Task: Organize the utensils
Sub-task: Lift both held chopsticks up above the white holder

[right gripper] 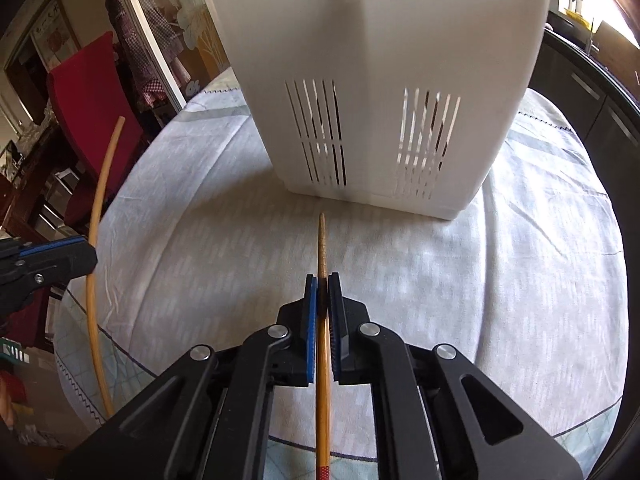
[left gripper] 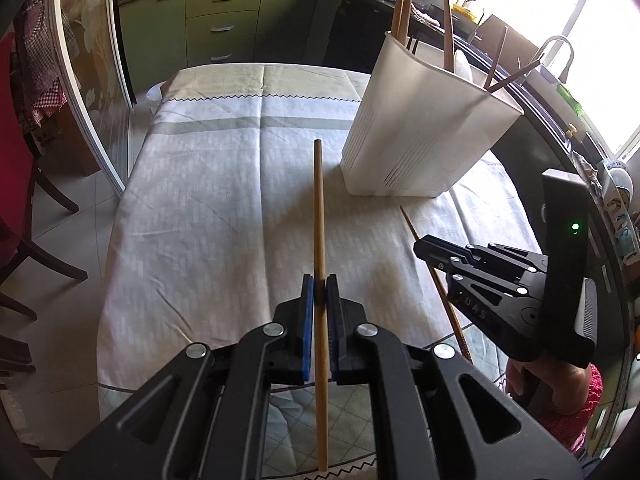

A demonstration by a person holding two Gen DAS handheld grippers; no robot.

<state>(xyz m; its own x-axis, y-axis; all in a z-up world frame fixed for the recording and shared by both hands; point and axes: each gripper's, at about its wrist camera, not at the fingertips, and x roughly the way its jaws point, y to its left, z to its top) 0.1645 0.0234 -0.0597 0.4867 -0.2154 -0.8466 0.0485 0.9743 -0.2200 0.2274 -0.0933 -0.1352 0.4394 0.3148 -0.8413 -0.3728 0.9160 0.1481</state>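
Wooden chopstick (left gripper: 319, 216) pinched in left hand-held gripper (left gripper: 319, 292); right hand-held gripper (right gripper: 322, 292) pinches another chopstick (right gripper: 322, 248).

My left wrist camera looks forward along the left tool (left gripper: 320, 292) from above the near edge of the surface (left gripper: 208, 200), facing the far cabinets. My right wrist camera sits low and close behind the right tool (right gripper: 322, 292), facing the white holder (right gripper: 380, 80) that fills its upper frame. Both views share the holder (left gripper: 416, 128), the surface (right gripper: 200, 240), and each other's tool.
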